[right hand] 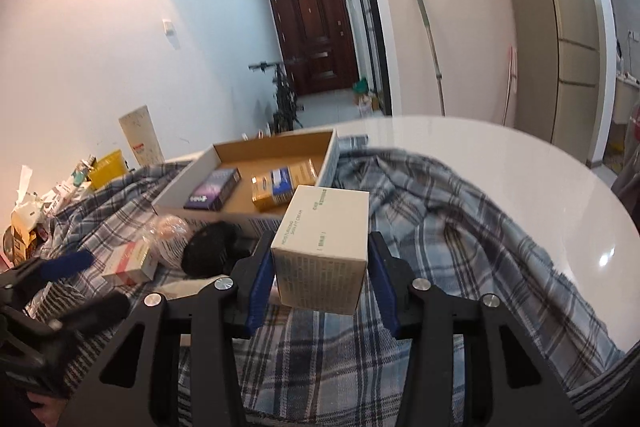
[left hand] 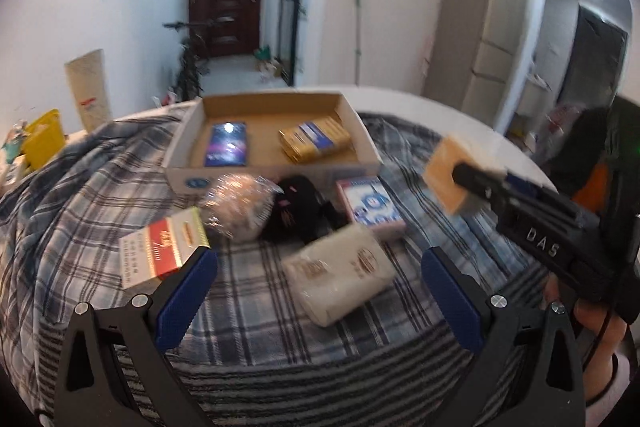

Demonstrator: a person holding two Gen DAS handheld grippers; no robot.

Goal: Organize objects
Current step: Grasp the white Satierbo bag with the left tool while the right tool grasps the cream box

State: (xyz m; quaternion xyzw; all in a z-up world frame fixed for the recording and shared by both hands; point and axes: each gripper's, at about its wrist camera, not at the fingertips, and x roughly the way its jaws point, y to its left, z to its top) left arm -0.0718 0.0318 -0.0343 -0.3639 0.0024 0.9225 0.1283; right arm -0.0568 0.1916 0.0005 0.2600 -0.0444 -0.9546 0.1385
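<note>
My right gripper (right hand: 320, 261) is shut on a white carton with small print (right hand: 324, 239), its blue pads pressing both sides. In the left wrist view the same carton (left hand: 446, 173) hangs above the plaid cloth at the right. My left gripper (left hand: 318, 263) is open over a white soft packet (left hand: 340, 279), not touching it. Around the packet lie a red and gold box (left hand: 164, 247), a plastic-wrapped ball (left hand: 236, 207), a black item (left hand: 298, 213) and a pink and blue box (left hand: 370, 205). Behind them a cardboard tray (left hand: 272, 98) holds a purple box (left hand: 226, 145) and a gold box (left hand: 316, 139).
A blue plaid cloth (right hand: 440, 227) covers much of a round white table (right hand: 500, 163). Yellow and mixed clutter (left hand: 42, 139) sits at the table's far left. A person's hand (left hand: 596, 319) holds the right gripper's handle at the lower right.
</note>
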